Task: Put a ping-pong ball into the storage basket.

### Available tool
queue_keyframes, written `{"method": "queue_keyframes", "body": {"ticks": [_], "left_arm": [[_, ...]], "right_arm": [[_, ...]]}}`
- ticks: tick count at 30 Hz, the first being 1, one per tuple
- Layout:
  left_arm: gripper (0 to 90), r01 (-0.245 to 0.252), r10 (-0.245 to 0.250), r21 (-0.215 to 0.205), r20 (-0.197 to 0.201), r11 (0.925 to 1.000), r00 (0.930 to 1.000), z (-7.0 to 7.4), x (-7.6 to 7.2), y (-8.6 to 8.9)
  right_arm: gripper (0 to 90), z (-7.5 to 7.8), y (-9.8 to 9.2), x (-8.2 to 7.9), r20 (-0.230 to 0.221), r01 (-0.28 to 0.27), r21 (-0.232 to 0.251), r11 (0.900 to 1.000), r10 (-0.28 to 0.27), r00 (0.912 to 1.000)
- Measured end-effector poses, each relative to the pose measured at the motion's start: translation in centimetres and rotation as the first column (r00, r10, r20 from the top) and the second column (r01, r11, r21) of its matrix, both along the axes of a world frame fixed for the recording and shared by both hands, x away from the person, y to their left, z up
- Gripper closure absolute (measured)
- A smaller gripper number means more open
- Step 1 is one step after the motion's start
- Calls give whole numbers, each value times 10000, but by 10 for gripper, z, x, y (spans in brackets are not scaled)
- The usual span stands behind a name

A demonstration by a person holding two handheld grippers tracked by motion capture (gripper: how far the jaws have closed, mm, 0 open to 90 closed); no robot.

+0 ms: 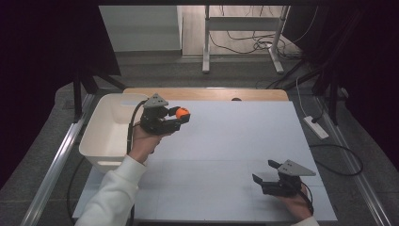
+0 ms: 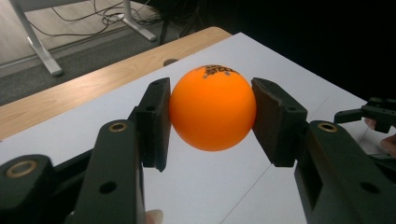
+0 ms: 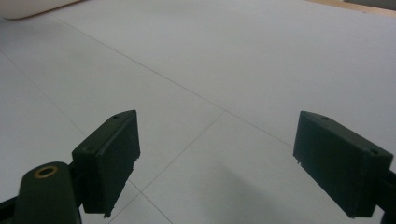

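An orange ball (image 2: 212, 108) with dark print on top sits clamped between the two black pads of my left gripper (image 2: 210, 121). From above, that left gripper (image 1: 181, 117) is held up over the white table's left side, beside the bin, with the orange ball (image 1: 182, 113) at its tip. My right gripper (image 1: 264, 172) rests low near the table's front right, jaws wide apart. In the right gripper view my right gripper (image 3: 217, 161) has only bare table between its pads.
A white plastic bin (image 1: 109, 132) stands at the table's left edge, just left of my left hand. The white table top (image 1: 235, 141) has a wooden strip (image 1: 207, 93) along its far edge. Desk legs and cables lie on the floor beyond.
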State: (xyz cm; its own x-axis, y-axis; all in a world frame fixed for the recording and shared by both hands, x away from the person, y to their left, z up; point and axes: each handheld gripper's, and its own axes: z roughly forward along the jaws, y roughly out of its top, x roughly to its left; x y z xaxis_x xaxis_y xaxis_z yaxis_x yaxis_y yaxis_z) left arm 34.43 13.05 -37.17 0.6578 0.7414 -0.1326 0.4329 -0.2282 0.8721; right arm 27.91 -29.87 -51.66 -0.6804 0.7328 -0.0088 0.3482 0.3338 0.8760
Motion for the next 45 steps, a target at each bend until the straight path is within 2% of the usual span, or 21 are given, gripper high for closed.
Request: {"method": "queue_keyframes", "body": {"ticks": [10, 23, 31, 38, 40, 45], "left_arm": [[507, -228, 228, -9, 126, 9997, 9997, 7, -2, 13], [507, -798, 795, 55, 363, 9968, 9962, 17, -6, 31], [505, -1060, 1053, 127, 464, 9943, 9934, 20, -10, 39], [506, -1495, 1486, 146, 521, 9887, 9875, 24, -17, 55], [506, -1838, 1831, 95, 537, 9829, 9816, 25, -18, 65], [505, -2174, 2168, 60, 513, 9761, 9749, 26, -18, 77]], "right_arm": [[143, 0, -1, 2, -70, 56, 83, 9999, -56, 10000], [144, 0, -4, 2, -93, 41, 231, 9997, -39, 9999], [144, 0, -4, -1, -79, 112, 87, 9999, -111, 9999], [144, 0, -4, -1, -93, 157, 29, 9999, -156, 9998], [143, -1, -3, -1, -99, 148, 27, 9999, -148, 9998], [144, -1, -3, 0, -96, 155, -5, 9999, -155, 9998]]}}
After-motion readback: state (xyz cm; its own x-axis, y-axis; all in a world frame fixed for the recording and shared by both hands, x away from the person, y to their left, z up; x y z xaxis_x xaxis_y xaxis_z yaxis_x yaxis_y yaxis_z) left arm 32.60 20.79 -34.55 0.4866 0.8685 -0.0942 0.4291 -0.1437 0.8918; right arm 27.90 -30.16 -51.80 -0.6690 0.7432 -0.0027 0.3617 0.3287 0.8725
